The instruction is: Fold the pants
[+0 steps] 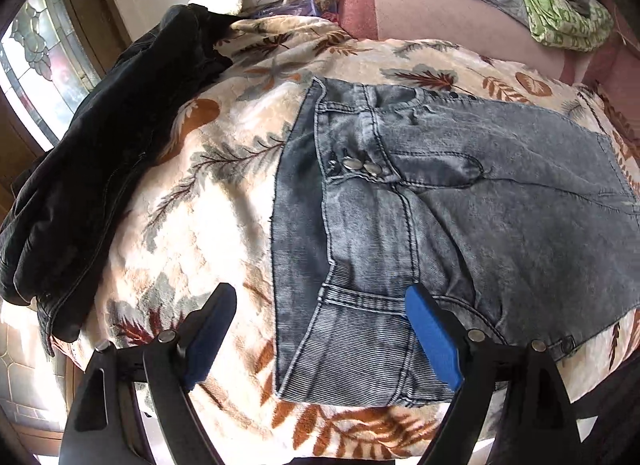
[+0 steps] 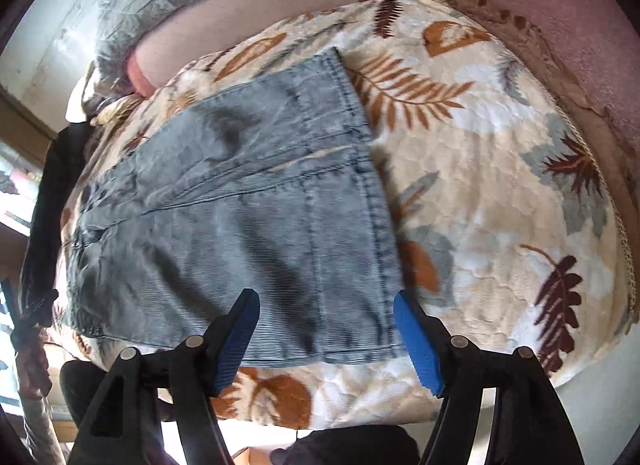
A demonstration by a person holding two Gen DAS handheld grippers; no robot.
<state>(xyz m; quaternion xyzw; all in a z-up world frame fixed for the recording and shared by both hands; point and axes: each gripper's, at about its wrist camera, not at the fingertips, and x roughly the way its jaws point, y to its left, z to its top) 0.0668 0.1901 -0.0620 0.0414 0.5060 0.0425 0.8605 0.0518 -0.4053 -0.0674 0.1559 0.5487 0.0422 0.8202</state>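
Grey washed jeans (image 1: 460,205) lying folded flat on the leaf-print blanket (image 1: 224,233), waistband and snap buttons facing up on the left wrist view, hems stacked on the right wrist view. Left tool (image 1: 320,329) hanging wide open over the waistband corner, nothing between the blue pads. Right tool (image 2: 326,335) also gaping open above the hem edge, gripping nothing. Black jacket (image 1: 96,193) sprawling beside the jeans, well off to the side. Green cloth (image 1: 560,13) sitting up by the pink cushion (image 1: 440,13).
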